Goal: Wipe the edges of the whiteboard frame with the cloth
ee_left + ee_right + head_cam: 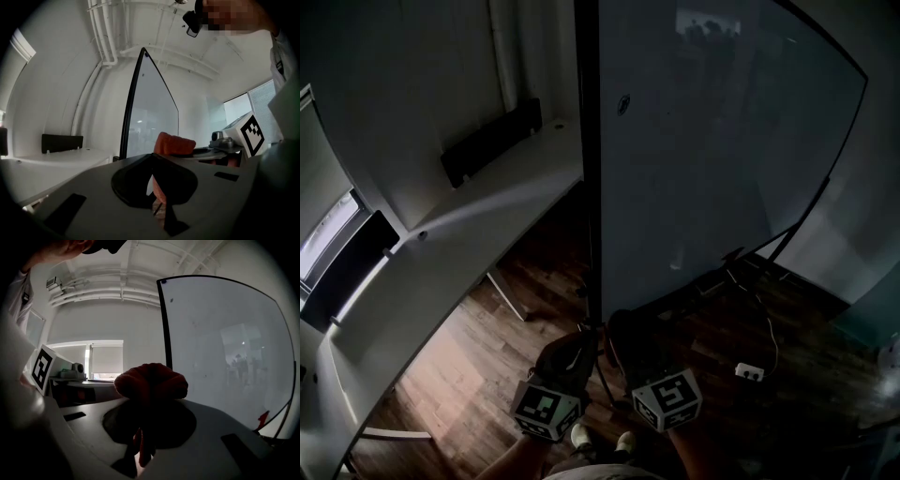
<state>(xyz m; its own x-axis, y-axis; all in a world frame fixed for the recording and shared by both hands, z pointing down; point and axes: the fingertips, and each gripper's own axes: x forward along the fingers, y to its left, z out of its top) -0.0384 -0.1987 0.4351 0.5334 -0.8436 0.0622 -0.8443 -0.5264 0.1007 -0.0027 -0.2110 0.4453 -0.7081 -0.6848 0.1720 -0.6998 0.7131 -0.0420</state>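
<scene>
Head view runs dark, claw tips murky beside the whiteboard frame point(592, 169). My right claw point(149, 404) clamps the red cloth point(151, 379); left claw point(151, 158) sits closed, empty.

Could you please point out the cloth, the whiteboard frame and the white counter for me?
cloth point(151, 383), right gripper view, on its bunched top above the jaws.
whiteboard frame point(590, 141), head view, on its black left edge.
white counter point(473, 239), head view, on a bare stretch of its top.
</scene>
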